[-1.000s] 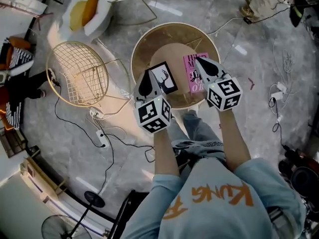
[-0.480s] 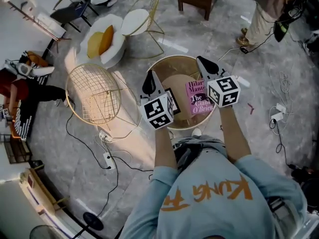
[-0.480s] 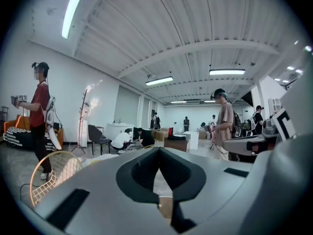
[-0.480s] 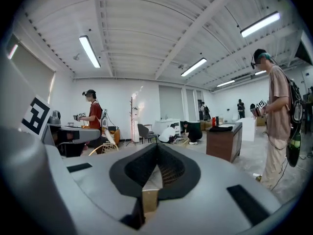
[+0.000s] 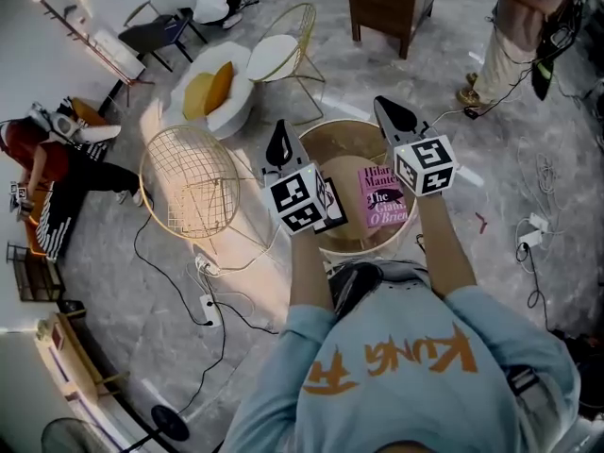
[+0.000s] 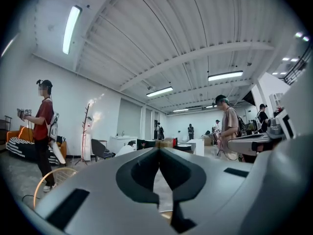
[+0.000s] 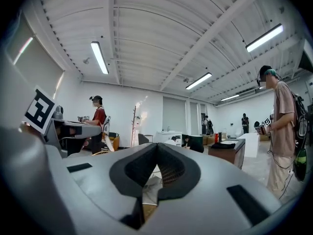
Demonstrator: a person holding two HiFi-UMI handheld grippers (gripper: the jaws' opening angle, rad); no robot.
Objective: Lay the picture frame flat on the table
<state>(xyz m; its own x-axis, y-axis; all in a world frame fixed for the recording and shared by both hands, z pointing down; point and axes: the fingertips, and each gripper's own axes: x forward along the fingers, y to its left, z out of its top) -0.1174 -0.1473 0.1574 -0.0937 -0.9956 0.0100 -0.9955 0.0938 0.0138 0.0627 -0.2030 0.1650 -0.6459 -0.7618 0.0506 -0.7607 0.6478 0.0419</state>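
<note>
- The round table [image 5: 344, 163] stands in front of me, gold-rimmed with a bare wooden top. It carries two things, side by side.
- The pink book [image 5: 382, 199] lies on the right of the top. It is not part of the task, so I judge it best kept out of the sweep.
- The picture frame [image 5: 330, 206] sits on the left of the top, just beside the book. It has a dark border around a pale print. My left gripper's cube covers part of it in the head view. Whether it already lies flat or leans back, I cannot tell.
- Handling, as a judgement: the frame is light, stiff and thin. The front may be glazed, hence slippery and fragile. I should pinch the border at an outer edge, not the face, and lower it gently.
- My left gripper [image 5: 280, 140] points level into the room, fingers clenched together on nothing.
- My right gripper [image 5: 392, 113] is likewise level, fingers pressed together and empty.
</note>
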